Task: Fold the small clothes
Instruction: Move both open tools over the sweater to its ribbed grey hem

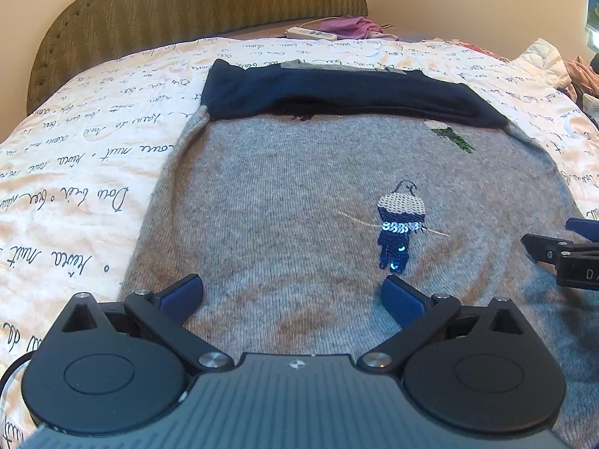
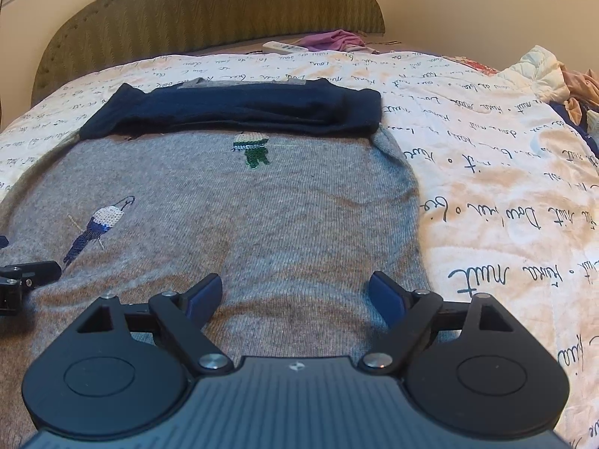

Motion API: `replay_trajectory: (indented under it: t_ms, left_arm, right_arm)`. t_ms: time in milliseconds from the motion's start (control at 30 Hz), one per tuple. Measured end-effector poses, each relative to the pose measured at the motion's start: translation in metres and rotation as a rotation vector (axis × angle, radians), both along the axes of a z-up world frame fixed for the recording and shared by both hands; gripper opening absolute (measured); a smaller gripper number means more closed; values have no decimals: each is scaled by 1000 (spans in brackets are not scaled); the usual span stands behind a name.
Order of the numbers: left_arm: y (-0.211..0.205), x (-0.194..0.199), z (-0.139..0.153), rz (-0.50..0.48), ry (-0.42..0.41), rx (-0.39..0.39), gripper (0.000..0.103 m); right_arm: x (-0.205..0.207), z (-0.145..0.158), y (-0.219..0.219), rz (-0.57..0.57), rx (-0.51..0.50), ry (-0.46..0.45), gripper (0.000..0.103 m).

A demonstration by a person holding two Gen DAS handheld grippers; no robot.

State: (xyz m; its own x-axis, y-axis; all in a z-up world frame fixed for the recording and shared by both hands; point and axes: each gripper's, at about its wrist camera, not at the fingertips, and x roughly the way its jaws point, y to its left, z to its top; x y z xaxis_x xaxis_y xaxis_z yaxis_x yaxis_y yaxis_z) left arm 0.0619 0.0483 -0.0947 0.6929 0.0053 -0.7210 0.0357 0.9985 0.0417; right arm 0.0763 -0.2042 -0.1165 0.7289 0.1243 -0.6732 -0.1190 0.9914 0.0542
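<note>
A small grey knit sweater (image 1: 284,202) lies flat on the bed, also in the right wrist view (image 2: 284,209). Its navy sleeves (image 1: 337,93) are folded across its far end (image 2: 243,108). It bears a blue sequin figure (image 1: 398,224) and a green one (image 2: 254,149). My left gripper (image 1: 294,293) is open and empty over the sweater's near left part. My right gripper (image 2: 295,295) is open and empty over its near right part, and its side shows in the left wrist view (image 1: 561,250).
The bedspread (image 1: 75,172) is white with black script. A padded olive headboard (image 2: 209,11) stands behind. A white remote (image 1: 310,33) and pink cloth (image 1: 352,26) lie near it. Piled clothes (image 2: 561,78) sit at the far right.
</note>
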Motion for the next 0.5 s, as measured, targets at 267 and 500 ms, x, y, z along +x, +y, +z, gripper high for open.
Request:
replay_trajectory:
  t_ms: [267, 500]
  left_arm:
    - [0, -9, -3, -3, -30, 2, 103]
    - [1, -15, -2, -5, -31, 2, 103]
  right_arm:
    - [-11, -4, -1, 2, 8, -21, 87]
    - [-22, -4, -3, 6, 14, -27, 87]
